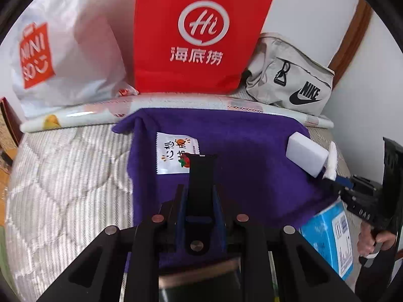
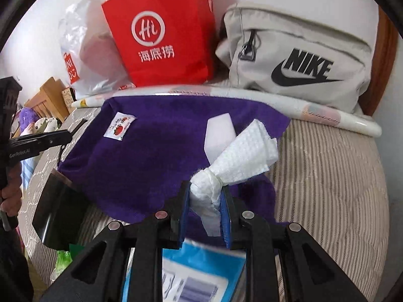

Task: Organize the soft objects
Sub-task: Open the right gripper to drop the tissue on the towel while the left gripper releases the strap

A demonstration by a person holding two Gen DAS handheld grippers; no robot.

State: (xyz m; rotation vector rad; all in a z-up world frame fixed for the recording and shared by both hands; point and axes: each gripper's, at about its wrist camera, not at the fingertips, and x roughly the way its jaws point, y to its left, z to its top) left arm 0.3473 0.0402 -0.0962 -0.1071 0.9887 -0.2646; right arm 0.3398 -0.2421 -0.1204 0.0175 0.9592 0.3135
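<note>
A purple towel (image 1: 239, 151) lies spread on the striped bed; it also shows in the right wrist view (image 2: 151, 156). On it lie a small white wipe packet (image 1: 173, 156) and a white sponge block (image 1: 306, 156). My left gripper (image 1: 199, 191) is shut on a black watch strap (image 1: 201, 176) above the towel. My right gripper (image 2: 205, 196) is shut on a knotted white cloth (image 2: 239, 156), held over the towel's right side next to the sponge (image 2: 219, 130). The packet (image 2: 119, 125) lies at the towel's far left.
Against the wall stand a white Miniso plastic bag (image 1: 58, 58), a red paper bag (image 1: 194, 35) and a grey Nike pouch (image 1: 289, 80). A rolled white sheet (image 1: 151, 108) lies behind the towel. A blue tissue pack (image 1: 330, 239) sits at the near right.
</note>
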